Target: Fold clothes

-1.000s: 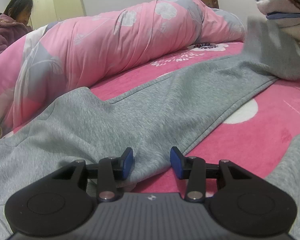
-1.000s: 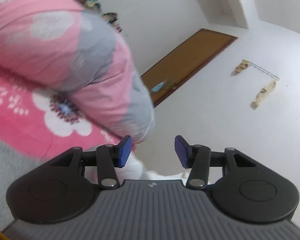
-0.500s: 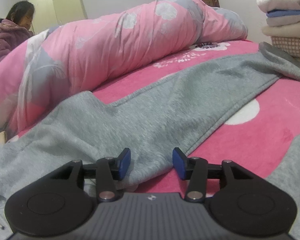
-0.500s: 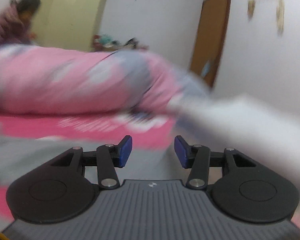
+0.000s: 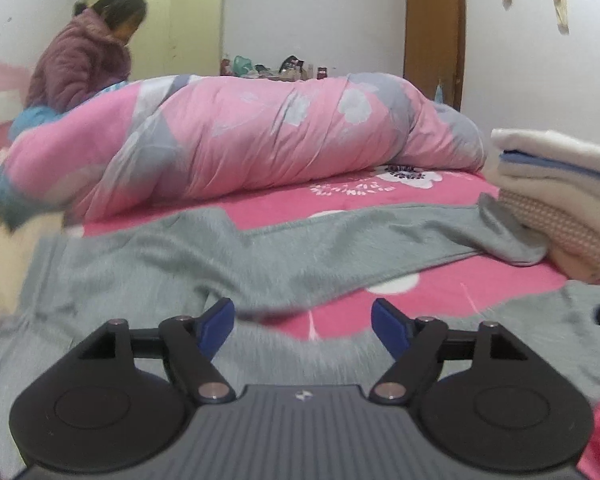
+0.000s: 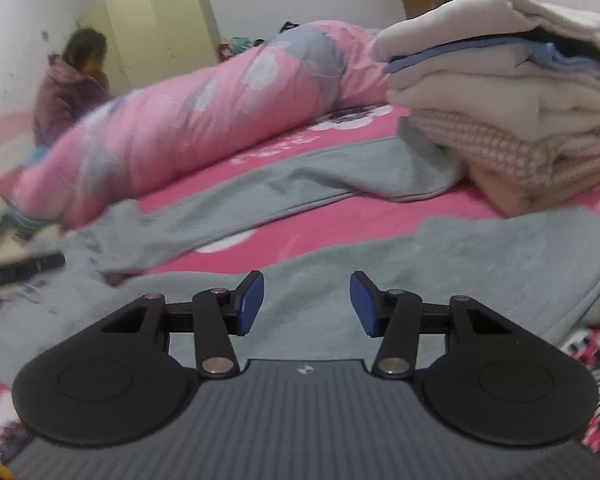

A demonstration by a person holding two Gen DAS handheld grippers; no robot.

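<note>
Grey sweatpants point(image 5: 260, 256) lie spread on the pink floral bed sheet point(image 5: 380, 200), one leg reaching right to a stack of folded clothes point(image 5: 556, 184). My left gripper point(image 5: 302, 326) hovers low over the near grey cloth, open, nothing between its blue pads. In the right wrist view the same grey sweatpants point(image 6: 380, 276) run under my right gripper point(image 6: 307, 304), which is open and empty. The far leg point(image 6: 300, 184) ends against the folded stack point(image 6: 500, 92). The left gripper's black tip point(image 6: 24, 268) shows at the left edge.
A rolled pink and grey duvet point(image 5: 240, 144) lies along the far side of the bed. A person in a purple coat point(image 5: 84, 64) stands behind it, by a pale wardrobe point(image 5: 180, 16). A brown door point(image 5: 434, 28) is at the back right.
My left gripper has pulled back and its jaws have widened. My right gripper has swung down from the wall and duvet to hover low over the grey pants.
</note>
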